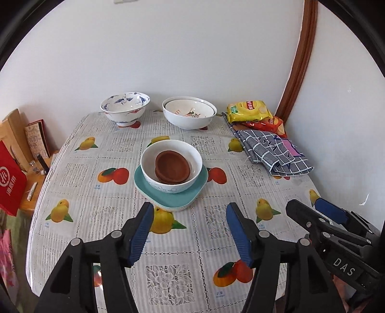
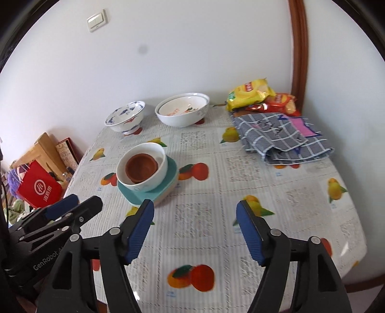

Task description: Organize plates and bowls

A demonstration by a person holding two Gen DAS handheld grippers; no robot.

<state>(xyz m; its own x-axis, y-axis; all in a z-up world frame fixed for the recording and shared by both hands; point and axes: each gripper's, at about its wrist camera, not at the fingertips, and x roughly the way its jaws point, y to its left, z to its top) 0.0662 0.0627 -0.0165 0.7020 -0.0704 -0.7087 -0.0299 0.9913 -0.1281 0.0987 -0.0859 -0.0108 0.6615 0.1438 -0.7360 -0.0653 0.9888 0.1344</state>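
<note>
Bowl stack (image 1: 171,168) beyond spread fingers (image 1: 142,231)

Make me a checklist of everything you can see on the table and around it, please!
Surface: table under a fruit-print cloth.
Job's things: brown dish inside white bowl, on stacked teal plates; crane bowl and nested white bowls by the wall.
Clutter: yellow snack bag, red snack bag, checked cloth.
Grippers: left gripper open, empty; right gripper open, empty.
Cables: nothing seen.
Surroundings: white wall, light switch, red bag, wooden door frame.
</note>
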